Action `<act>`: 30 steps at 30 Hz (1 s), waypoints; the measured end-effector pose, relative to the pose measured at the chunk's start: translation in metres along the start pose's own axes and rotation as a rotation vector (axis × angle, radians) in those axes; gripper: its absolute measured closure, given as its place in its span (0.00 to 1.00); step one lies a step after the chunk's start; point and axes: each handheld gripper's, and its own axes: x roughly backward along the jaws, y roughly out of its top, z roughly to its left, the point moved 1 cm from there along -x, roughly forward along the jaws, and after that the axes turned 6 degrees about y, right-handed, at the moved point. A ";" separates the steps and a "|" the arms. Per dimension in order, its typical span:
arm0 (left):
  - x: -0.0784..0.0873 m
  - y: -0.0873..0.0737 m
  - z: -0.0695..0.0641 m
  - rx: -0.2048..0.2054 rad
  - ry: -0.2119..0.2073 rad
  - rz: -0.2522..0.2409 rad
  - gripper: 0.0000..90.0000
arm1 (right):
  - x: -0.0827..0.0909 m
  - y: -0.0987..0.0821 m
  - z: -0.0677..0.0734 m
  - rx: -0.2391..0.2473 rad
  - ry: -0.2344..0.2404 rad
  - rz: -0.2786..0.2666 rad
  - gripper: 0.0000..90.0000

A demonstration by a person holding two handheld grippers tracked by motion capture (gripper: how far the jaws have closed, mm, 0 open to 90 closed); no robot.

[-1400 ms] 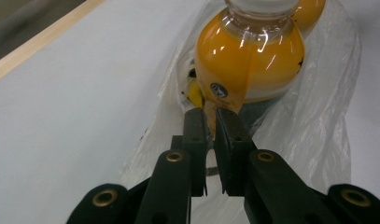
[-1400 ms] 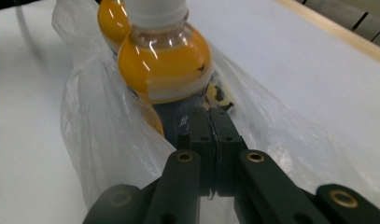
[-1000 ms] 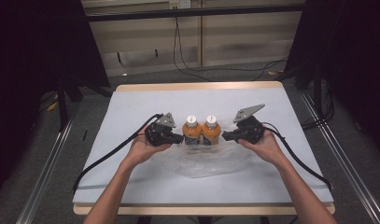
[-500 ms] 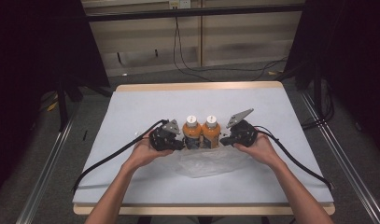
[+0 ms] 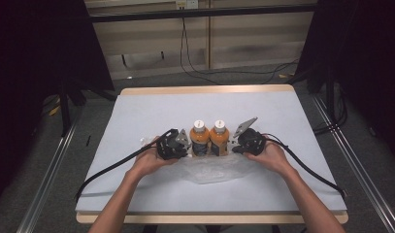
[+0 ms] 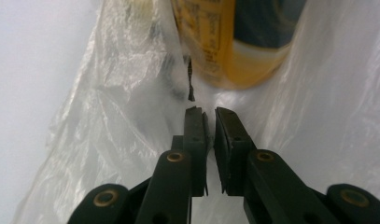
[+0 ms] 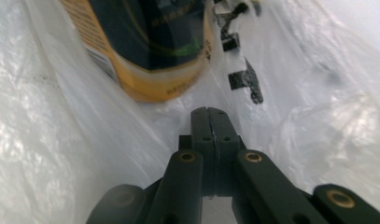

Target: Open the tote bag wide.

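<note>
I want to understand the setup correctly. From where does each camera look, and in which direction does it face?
High view: above the person's side, facing forward and down on the table; both forearms, left tongs, right tongs.
Left gripper view: on the left tongs, looking along the nearly closed jaws at the plastic bag and a bottle.
Right gripper view: on the right tongs, facing the other bottle.
Shared: bag and orange bottles.

Bottle (image 6: 234,42) tops cut off; label print perhaps too blurred.

High view looks down; both claw views closely share the bag (image 6: 108,116).
</note>
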 end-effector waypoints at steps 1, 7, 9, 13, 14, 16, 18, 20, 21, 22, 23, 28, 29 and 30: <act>0.001 0.000 0.000 -0.001 -0.002 0.006 0.93 | 0.001 -0.001 -0.001 0.003 -0.010 0.005 1.00; 0.001 -0.001 0.003 -0.018 0.018 0.029 0.95 | 0.006 -0.007 -0.006 0.009 -0.048 0.034 1.00; 0.001 -0.004 0.004 -0.031 0.075 0.057 0.98 | 0.007 -0.008 -0.006 0.016 -0.064 0.051 1.00; 0.004 -0.012 0.010 -0.002 0.038 0.049 0.99 | 0.008 -0.007 -0.002 0.061 -0.113 0.099 1.00; 0.005 -0.014 0.012 -0.010 0.038 0.052 0.99 | 0.009 -0.008 -0.002 0.057 -0.116 0.105 1.00; 0.007 -0.017 0.014 -0.008 0.037 0.065 0.99 | 0.010 -0.009 -0.005 0.060 -0.110 0.108 1.00; 0.008 -0.019 0.013 0.005 0.031 0.068 1.00 | 0.011 -0.010 -0.005 0.056 -0.118 0.114 1.00; 0.009 -0.021 0.014 0.000 0.039 0.074 1.00 | 0.012 -0.010 -0.005 0.056 -0.121 0.120 1.00; 0.010 -0.022 0.014 -0.013 0.050 0.085 1.00 | 0.012 -0.011 -0.007 0.057 -0.118 0.123 1.00; 0.010 -0.022 0.014 -0.011 0.054 0.091 1.00 | 0.013 -0.011 -0.007 0.060 -0.118 0.126 1.00; 0.010 -0.022 0.014 -0.012 0.060 0.087 1.00 | 0.013 -0.012 -0.007 0.062 -0.124 0.130 1.00; 0.010 -0.025 0.017 0.007 0.058 0.073 1.00 | 0.017 -0.018 -0.014 0.046 -0.141 0.133 1.00; 0.010 -0.026 0.017 0.015 0.063 0.065 1.00 | 0.018 -0.019 -0.015 0.039 -0.144 0.132 1.00; 0.010 -0.026 0.017 0.012 0.063 0.065 1.00 | 0.019 -0.020 -0.016 0.027 -0.145 0.130 1.00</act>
